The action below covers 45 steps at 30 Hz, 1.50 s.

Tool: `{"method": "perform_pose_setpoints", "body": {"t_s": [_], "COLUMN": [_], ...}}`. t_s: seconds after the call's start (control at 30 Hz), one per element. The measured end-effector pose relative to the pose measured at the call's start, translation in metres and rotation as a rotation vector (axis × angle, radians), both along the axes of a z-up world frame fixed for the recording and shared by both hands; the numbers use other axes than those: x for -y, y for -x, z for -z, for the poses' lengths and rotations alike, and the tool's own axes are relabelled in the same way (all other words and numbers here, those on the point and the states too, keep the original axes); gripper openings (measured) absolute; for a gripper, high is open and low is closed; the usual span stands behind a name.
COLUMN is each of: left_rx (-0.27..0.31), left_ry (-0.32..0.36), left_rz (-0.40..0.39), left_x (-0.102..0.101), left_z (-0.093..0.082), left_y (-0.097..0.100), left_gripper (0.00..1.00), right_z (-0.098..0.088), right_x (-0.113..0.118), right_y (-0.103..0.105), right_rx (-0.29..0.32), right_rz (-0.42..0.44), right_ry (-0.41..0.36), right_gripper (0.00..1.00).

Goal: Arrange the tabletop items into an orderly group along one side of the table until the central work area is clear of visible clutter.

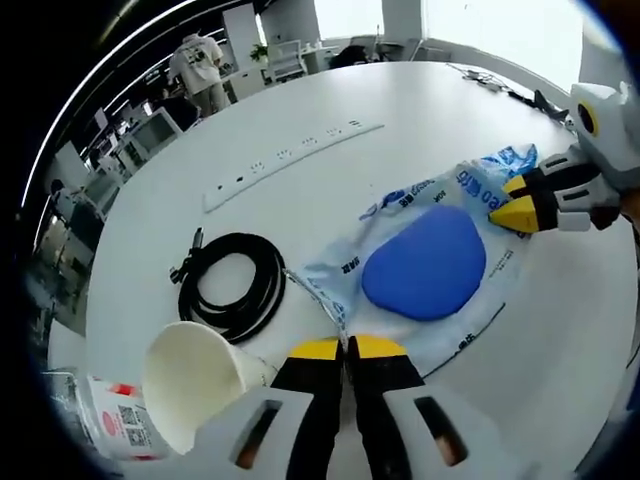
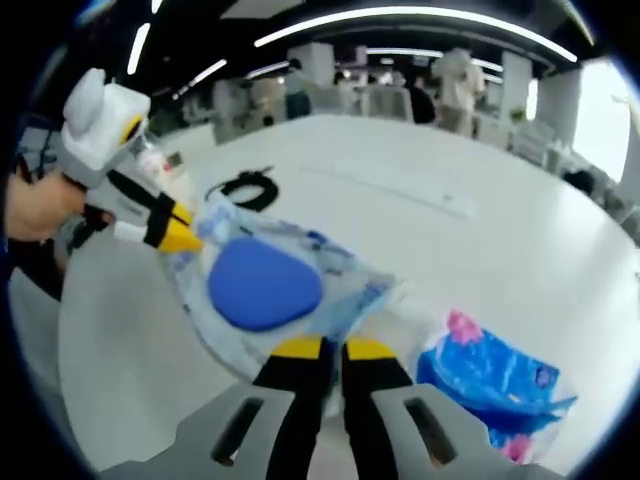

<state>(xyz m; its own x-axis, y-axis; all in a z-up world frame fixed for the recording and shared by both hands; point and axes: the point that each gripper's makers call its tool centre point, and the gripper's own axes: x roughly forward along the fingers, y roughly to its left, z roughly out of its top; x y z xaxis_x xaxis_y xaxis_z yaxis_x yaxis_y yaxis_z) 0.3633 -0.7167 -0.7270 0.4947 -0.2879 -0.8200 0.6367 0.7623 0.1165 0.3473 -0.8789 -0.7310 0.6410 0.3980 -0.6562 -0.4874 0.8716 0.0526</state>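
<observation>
The left gripper [image 1: 347, 348] is pinching the near edge of a clear plastic bag [image 1: 470, 290], its yellow-tipped jaws pressed together on the film. Inside the bag a blue rounded pad [image 1: 425, 262] is lying flat on the white table [image 1: 400, 110]. Across the bag, the right gripper [image 1: 527, 200] is clamping the far edge, where blue print is showing on the plastic.

In the right gripper view the same hold is appearing from the other side: the right gripper [image 2: 322, 349] is closing its jaws on the bag [image 2: 345, 300], the blue pad [image 2: 263, 284] is sitting just ahead of it, and the left gripper [image 2: 182, 232], carried by a hand [image 2: 40, 207], is gripping the opposite edge.

Just left of the left gripper a white paper cup [image 1: 192, 382] is lying on its side, mouth toward the camera, with a labelled white packet [image 1: 115, 420] beside it at the table edge. A coiled black cable [image 1: 232, 283] is resting near the bag, and a long white power strip [image 1: 290, 157] is lying farther out. A blue and pink packet [image 2: 495, 385] is lying on the table right of the right gripper. People are standing in the office beyond.
</observation>
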Motion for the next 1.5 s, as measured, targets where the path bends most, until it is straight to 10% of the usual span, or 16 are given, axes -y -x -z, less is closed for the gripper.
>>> {"method": "perform_pose_setpoints", "body": {"t_s": [0.87,1.5], "left_rx": [0.122,0.229], "left_ry": [-0.003,0.166], "left_rz": [0.010,0.013], "left_x": [-0.004,0.013], "left_z": [-0.020,-0.044], "left_y": [-0.006,-0.002], "left_gripper": [0.16,0.42], "right_z": [-0.003,-0.024], "right_x": [-0.007,-0.011], "right_y": [0.009,0.005], "right_rx": [0.023,0.122], "right_rz": [0.011,0.019], "right_ry": [0.020,0.020], "right_gripper": [0.35,0.51]}}
